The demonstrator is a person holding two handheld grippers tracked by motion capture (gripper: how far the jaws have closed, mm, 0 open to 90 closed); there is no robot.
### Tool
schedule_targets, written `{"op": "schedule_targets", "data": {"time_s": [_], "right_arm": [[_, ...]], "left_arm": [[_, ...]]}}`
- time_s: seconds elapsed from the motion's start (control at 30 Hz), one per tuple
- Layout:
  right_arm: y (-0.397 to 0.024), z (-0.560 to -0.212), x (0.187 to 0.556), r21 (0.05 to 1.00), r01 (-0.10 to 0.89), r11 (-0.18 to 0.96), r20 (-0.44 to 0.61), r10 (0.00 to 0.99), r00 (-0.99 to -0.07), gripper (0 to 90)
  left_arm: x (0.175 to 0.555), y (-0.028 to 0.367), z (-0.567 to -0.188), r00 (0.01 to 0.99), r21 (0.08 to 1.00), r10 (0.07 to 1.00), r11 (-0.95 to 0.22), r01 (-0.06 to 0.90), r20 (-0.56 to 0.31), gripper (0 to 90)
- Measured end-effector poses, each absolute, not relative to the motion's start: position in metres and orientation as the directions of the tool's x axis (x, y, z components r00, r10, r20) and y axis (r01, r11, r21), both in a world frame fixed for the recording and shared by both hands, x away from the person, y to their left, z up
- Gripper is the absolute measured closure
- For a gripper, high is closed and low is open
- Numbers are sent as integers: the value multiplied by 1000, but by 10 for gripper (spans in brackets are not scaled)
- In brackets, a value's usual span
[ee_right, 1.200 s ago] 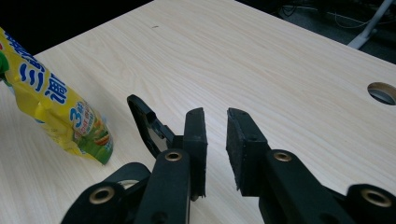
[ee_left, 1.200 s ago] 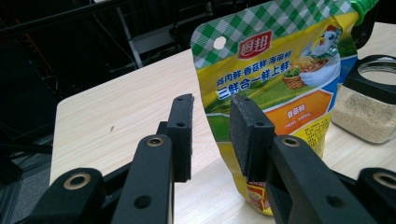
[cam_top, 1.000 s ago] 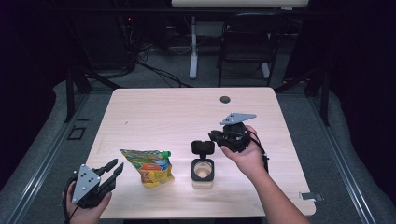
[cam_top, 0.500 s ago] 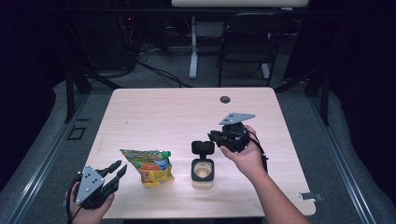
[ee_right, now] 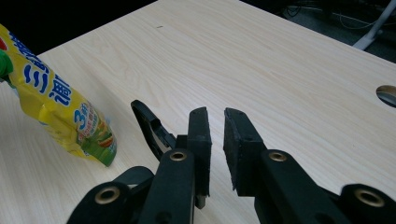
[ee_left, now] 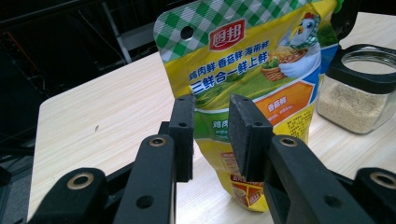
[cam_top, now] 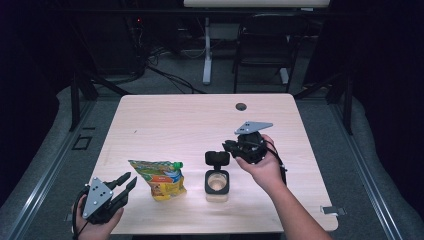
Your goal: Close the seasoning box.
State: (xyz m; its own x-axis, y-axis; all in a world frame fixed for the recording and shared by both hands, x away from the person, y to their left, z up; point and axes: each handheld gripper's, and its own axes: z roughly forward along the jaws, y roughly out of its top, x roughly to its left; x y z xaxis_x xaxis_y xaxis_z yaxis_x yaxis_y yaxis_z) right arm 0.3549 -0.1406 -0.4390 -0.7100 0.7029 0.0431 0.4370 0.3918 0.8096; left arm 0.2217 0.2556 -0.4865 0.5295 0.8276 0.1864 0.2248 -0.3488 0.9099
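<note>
Right gripper [cam_top: 231, 148] hovers just above and behind the jar [cam_top: 217, 182], its jaws parted by a narrow gap with nothing pinched between them; in the right gripper view a thin black piece, probably the jar's flipped-up lid [cam_top: 217, 158], sits just left of the pads, though whether it touches them I cannot tell; the jar itself stands upright near the front middle of the table [cam_top: 165, 120], with pale powder showing inside; left gripper [cam_top: 126, 183] waits at the front left corner, jaws moderately open and empty, aimed at the seasoning pouch [ee_left: 243, 74], which stands just left of the jar and apart from it. As for what might go wrong: the lid is thin and hinged, so a grip taken off-centre would likely slip or twist it; a sideways push from the right hand could tip the open jar and spill the powder; the pouch looks light and soft, and a nudge from the left jaws before they close could topple it against the jar.
</note>
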Motion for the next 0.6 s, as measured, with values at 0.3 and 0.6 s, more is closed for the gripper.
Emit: {"op": "schedule_targets", "data": {"time_s": [0.3,0.6], "right_arm": [[-139,-438,351,811,421,405,26,695,-719,804],[-137,-438,346,811,410,418,18,682,-731,801]], "left_arm": [[220,252,-485,541,908,819,-358,217,193,718],[219,245,-486,561,904,803,-371,210,199,731]]}}
